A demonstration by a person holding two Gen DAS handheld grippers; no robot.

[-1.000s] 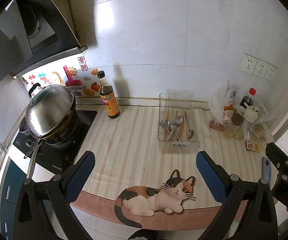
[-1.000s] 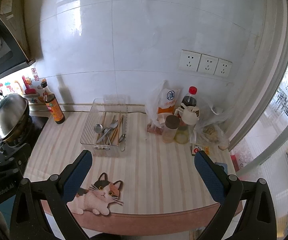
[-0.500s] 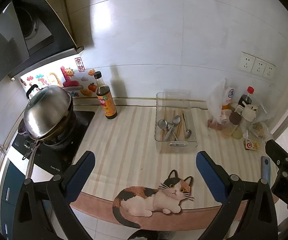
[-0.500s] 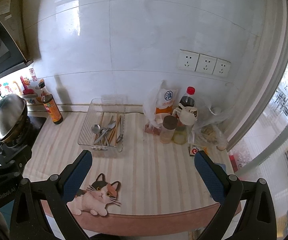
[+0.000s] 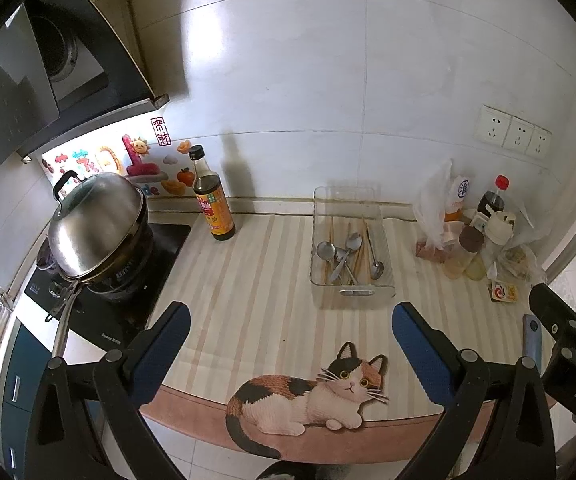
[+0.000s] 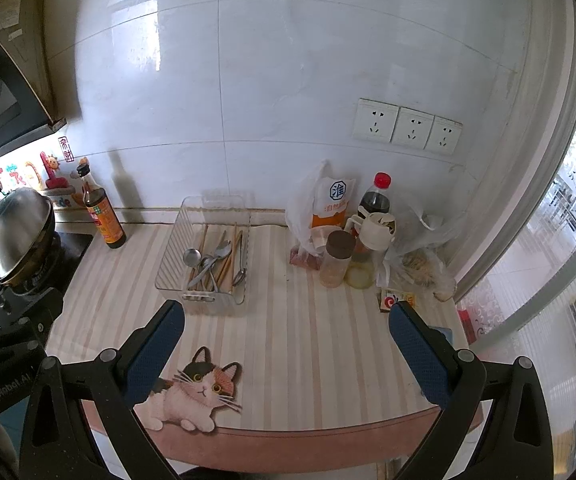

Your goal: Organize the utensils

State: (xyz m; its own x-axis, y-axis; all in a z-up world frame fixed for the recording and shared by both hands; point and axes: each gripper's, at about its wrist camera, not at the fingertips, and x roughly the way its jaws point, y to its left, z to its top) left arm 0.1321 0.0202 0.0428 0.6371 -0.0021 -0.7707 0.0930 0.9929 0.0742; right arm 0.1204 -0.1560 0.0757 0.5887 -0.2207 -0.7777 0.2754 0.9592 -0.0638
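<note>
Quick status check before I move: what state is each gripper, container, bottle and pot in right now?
left gripper: open, empty
right gripper: open, empty
clear utensil tray: holds spoons and chopsticks, jumbled
soy sauce bottle: upright, capped
red-capped bottle: upright, capped
wok: lidded, on stove
brown-lidded jar: upright, lid on

My left wrist camera looks from beyond the counter's front edge, down and toward the tiled wall, with the stove side at its left. My right wrist camera faces the same wall from further right, taking in the window. Both share the clear utensil tray (image 5: pixel 352 296) (image 6: pixel 201 280) and cat picture (image 5: pixel 308 396) (image 6: pixel 193 392).
</note>
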